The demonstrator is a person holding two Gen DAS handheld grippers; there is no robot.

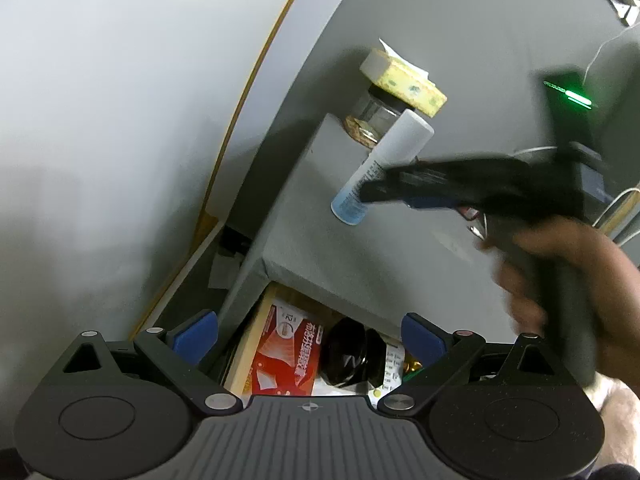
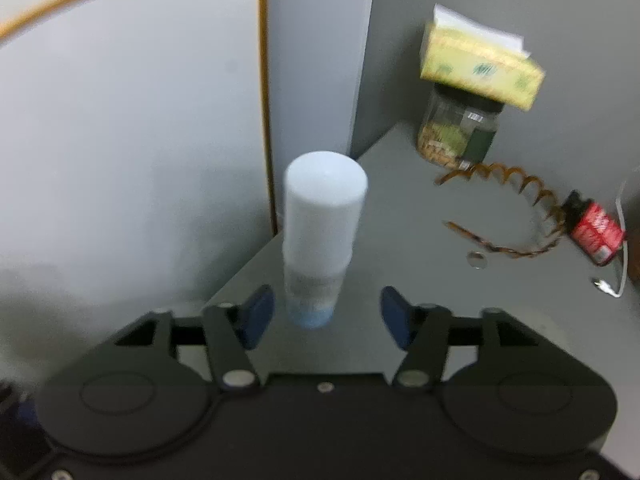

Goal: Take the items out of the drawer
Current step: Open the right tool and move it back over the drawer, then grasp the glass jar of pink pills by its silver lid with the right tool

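White bottle (image 2: 320, 240) standing upright on tabletop (image 2: 420, 280), jar (image 2: 456, 132) behind; right gripper (image 2: 326, 312) fingers spreading clear, left gripper (image 1: 308, 336) fingers spread over drawer (image 1: 256, 344).

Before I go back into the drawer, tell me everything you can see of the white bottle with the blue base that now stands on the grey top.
The white bottle is a slim cylinder, plastic by the look: a tall matt white cap over a paler body with small grey print too blurred to read, fading to light blue at the base. It stands upright near the front corner of the grey top, apart from the jar behind. The right tongs sit open around its base, blue pads clear of it on both sides; nothing else touches it.
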